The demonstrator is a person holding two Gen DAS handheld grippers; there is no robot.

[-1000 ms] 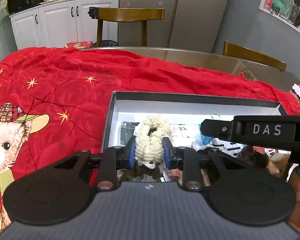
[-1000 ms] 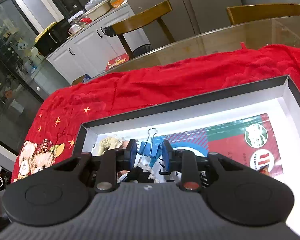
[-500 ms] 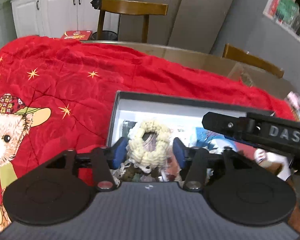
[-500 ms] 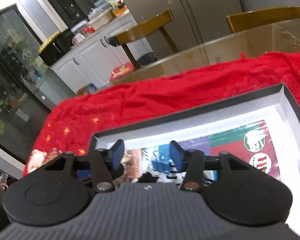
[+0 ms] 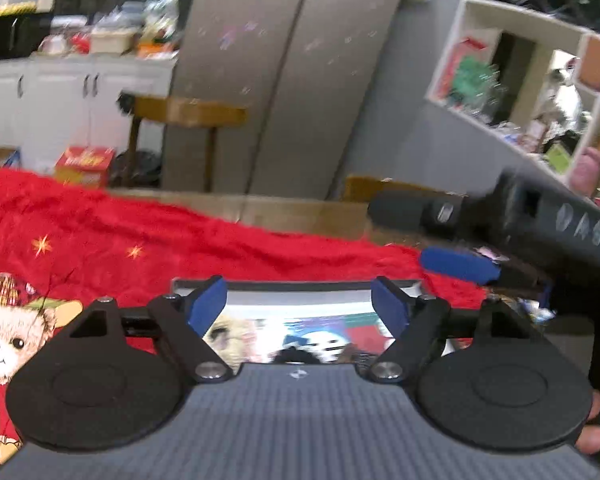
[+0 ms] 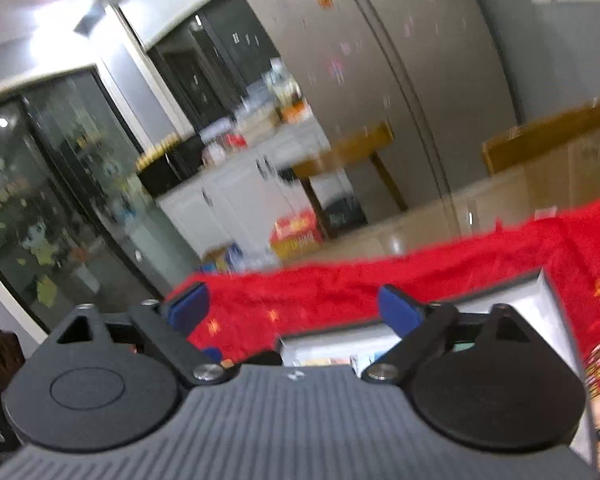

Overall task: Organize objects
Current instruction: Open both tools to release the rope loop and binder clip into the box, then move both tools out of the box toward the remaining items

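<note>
Motion blur is smearing both views. The box [image 5: 300, 285] is showing only its far rim and a strip of floor in the left view; the gripper body is covering the rest, and the things inside [image 5: 300, 340] are blurring into patches that cannot be told apart. The lower edge is cutting off a fingertip [image 5: 590, 442] at right. In the right view the box [image 6: 540, 300] is mostly hiding too.

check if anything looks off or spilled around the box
Nothing spilled: the small items sit inside the box. The red blanket under it lies rumpled. Both pictures are motion-blurred, so fine detail is unclear.
</note>
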